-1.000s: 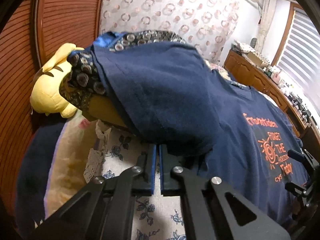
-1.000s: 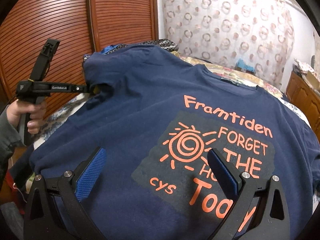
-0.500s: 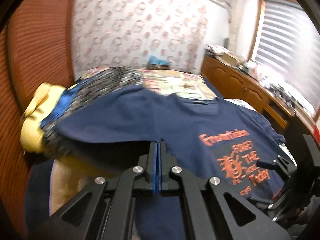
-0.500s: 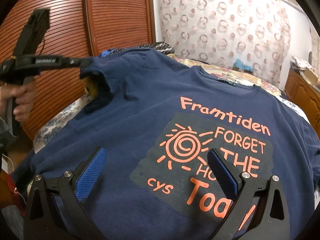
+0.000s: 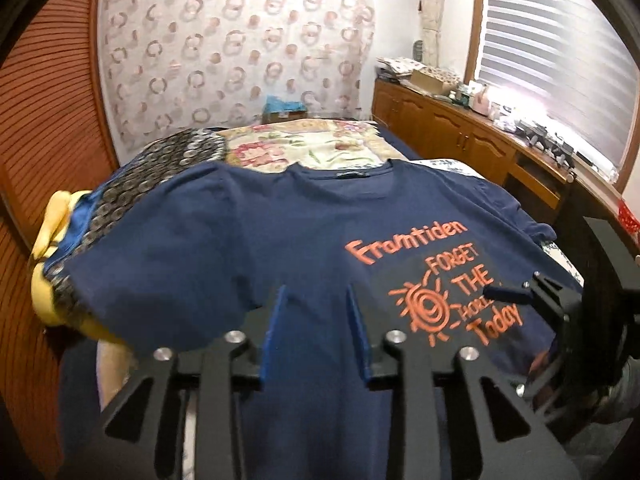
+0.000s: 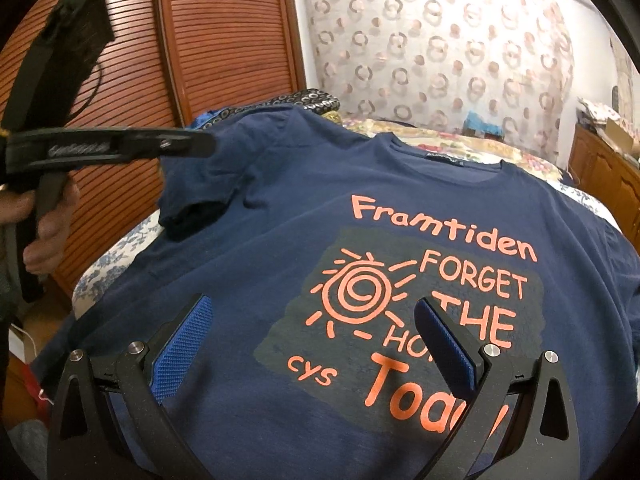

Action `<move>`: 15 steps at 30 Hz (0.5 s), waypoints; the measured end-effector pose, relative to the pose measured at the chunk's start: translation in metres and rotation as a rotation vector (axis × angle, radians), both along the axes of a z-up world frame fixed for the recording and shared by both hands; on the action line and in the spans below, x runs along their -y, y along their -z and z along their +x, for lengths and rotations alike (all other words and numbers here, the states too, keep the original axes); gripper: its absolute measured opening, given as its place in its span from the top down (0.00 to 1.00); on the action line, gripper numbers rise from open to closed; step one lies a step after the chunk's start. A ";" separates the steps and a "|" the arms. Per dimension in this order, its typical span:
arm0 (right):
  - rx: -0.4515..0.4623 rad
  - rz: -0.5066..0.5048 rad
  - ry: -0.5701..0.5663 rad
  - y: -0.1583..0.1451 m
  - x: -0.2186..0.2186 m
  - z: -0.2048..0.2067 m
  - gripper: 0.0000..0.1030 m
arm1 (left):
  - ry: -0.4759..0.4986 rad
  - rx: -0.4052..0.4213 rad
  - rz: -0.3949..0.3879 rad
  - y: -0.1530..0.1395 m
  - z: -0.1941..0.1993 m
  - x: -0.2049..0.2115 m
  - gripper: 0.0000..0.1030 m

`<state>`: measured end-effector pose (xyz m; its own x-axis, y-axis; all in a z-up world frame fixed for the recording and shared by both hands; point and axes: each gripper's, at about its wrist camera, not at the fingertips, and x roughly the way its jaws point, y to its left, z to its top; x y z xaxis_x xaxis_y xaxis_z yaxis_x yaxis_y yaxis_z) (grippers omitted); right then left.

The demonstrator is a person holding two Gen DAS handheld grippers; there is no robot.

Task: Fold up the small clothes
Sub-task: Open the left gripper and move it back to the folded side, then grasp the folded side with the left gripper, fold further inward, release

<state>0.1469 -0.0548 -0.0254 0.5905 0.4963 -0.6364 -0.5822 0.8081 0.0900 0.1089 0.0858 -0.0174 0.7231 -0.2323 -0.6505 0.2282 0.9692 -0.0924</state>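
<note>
The navy T-shirt lies spread on the bed, front side up, with the orange print "Framtiden FORGET THE ... Today" and a sun drawing on the chest. Its collar points to the far end of the bed, toward the curtain with rings. My left tool hangs above the shirt near the left sleeve; its jaws have just been opening and now stand partly apart, with nothing between the blue pads, only the cloth seen below them. In the right wrist view this tool is at the left, its tip over the sleeve, and my hand is around its handle. The sleeve edge there is a little folded and hangs over the side. My right tool is over the lower part of the shirt, its jaws wide apart, and it holds nothing; the print shows between its pads. At the left of the shirt I see a patterned dark cloth and something yellow, partly under the sleeve. A wooden cabinet stands along the right wall.
</note>
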 end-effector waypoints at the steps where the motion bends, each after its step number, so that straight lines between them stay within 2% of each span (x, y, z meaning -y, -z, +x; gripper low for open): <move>1: -0.001 -0.001 0.000 0.000 0.000 0.000 0.00 | -0.024 0.009 -0.003 -0.001 -0.006 -0.008 0.59; 3: 0.000 -0.001 0.000 0.000 0.000 0.000 0.00 | -0.064 0.017 -0.003 0.000 -0.013 -0.025 0.43; 10: 0.000 0.000 0.001 0.000 0.000 0.000 0.00 | -0.217 -0.046 -0.052 0.031 -0.016 -0.091 0.42; 15: -0.001 0.000 0.001 0.000 0.000 0.000 0.00 | -0.227 -0.092 -0.114 0.057 -0.005 -0.101 0.42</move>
<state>0.1465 -0.0548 -0.0259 0.5902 0.4960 -0.6369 -0.5816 0.8084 0.0906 0.1042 0.1867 -0.0743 0.7043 -0.1467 -0.6946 -0.0082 0.9767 -0.2146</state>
